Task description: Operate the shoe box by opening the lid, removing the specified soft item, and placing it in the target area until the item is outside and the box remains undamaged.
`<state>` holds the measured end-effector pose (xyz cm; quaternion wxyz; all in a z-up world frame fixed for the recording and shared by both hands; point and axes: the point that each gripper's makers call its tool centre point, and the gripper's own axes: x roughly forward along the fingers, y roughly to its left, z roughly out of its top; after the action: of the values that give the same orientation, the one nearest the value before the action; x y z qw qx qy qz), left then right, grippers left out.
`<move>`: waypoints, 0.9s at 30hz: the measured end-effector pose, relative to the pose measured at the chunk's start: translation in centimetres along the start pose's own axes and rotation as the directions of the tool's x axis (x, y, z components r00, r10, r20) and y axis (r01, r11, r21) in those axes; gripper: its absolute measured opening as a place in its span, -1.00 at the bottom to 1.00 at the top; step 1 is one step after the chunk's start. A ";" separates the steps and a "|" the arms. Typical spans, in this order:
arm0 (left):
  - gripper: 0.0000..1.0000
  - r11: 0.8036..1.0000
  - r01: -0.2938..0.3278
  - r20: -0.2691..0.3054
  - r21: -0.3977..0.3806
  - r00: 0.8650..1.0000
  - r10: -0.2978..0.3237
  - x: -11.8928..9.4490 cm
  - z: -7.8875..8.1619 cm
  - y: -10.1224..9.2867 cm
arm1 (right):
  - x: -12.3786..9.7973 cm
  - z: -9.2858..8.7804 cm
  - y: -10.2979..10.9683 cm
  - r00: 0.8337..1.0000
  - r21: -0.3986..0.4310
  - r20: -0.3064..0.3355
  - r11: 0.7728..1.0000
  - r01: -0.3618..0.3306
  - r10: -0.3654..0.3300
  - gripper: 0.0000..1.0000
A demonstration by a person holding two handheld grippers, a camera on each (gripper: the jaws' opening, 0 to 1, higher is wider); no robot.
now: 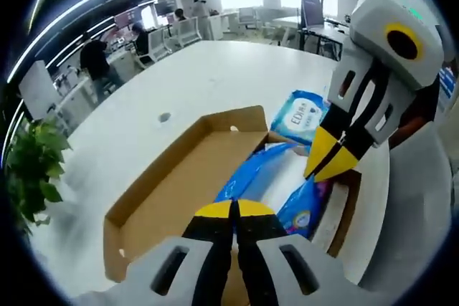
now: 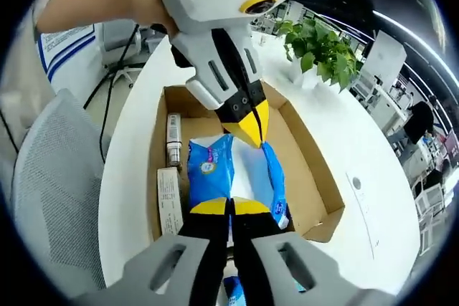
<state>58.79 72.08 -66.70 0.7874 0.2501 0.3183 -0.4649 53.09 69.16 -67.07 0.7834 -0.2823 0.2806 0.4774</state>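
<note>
The blue wipes pack [image 2: 233, 170] lies inside the open shoe box [image 2: 305, 159], long axis running between the closed left gripper [image 2: 252, 130] and closed right gripper [image 2: 229, 207], neither gripping it.

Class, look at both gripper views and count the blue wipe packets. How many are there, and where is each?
2: one blue wipe packet lies on the white table beyond the open box; another packet lies inside it. More may be hidden.

White table [image 1: 193, 77] (box [image 1: 165, 191], wipes [image 1: 301, 116]).
</note>
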 end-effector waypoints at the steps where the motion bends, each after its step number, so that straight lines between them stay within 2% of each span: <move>1: -1.00 1.000 0.001 0.001 -0.002 1.000 -0.001 -0.2 0.2 0.0 | -0.3 0.2 -0.1 1.000 0.000 0.005 1.000 0.003 -0.003 -1.00; 7: -1.00 1.000 0.007 0.007 0.002 1.000 -0.007 -1.2 1.7 -0.4 | -2.1 1.0 -0.4 1.000 0.005 0.022 1.000 0.007 -0.007 -1.00; 16: -1.00 0.999 0.037 0.012 0.022 0.999 -0.038 -2.2 3.8 -1.4 | -4.7 1.2 -0.6 1.000 -0.004 0.028 1.000 0.006 -0.006 -1.00; 21: -1.00 0.998 0.058 0.022 0.036 0.998 -0.059 -2.3 5.3 -2.2 | -6.2 0.7 -0.9 1.000 -0.002 0.026 1.000 0.011 -0.011 -1.00; 27: -1.00 0.995 0.087 0.019 0.041 0.996 -0.088 -1.6 6.8 -3.6 | -7.9 -0.7 -1.4 1.000 0.007 0.011 1.000 0.028 -0.028 -1.00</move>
<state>56.80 66.72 -61.33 0.7643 0.2467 0.3112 -0.5080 51.22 63.51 -61.70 0.7924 -0.2809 0.2739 0.4670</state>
